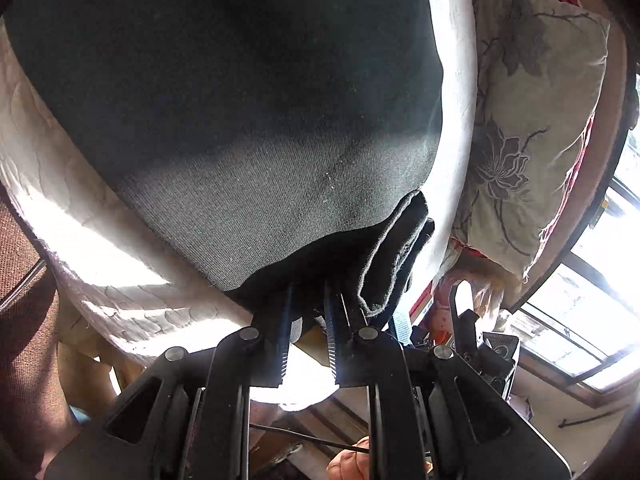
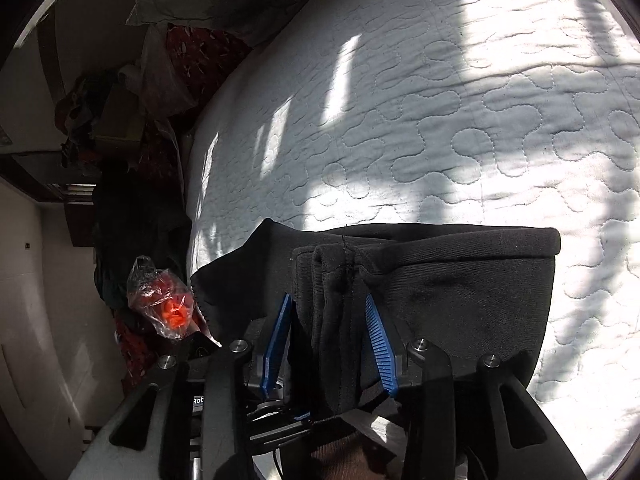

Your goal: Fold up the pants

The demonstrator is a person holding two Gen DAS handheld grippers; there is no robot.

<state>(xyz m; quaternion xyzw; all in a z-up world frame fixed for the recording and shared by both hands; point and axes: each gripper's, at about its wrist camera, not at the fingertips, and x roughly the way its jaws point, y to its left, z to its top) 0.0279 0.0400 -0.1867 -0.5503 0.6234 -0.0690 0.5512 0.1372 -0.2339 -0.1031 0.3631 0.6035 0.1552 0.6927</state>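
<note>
The black pants (image 1: pixel 240 120) lie spread over a white quilted mattress (image 1: pixel 80 220) and fill most of the left wrist view. Their thick folded hem (image 1: pixel 396 256) bunches over the tips of my left gripper (image 1: pixel 309 292), whose jaws stand narrow with the cloth pinched between them. In the right wrist view the pants (image 2: pixel 460 280) lie folded on the mattress (image 2: pixel 440 120). A ridge of their cloth stands between the blue fingers (image 2: pixel 376 336) of my right gripper (image 2: pixel 328 298). Its jaws are spread in a V, the pads off the cloth.
A flowered pillow (image 1: pixel 532 120) lies beyond the mattress edge, near bright windows (image 1: pixel 580 320). In the right wrist view, a plastic bag with something orange (image 2: pixel 168 304) and a dark clothes pile (image 2: pixel 132 220) sit left of the bed. A hand (image 1: pixel 352 464) shows below.
</note>
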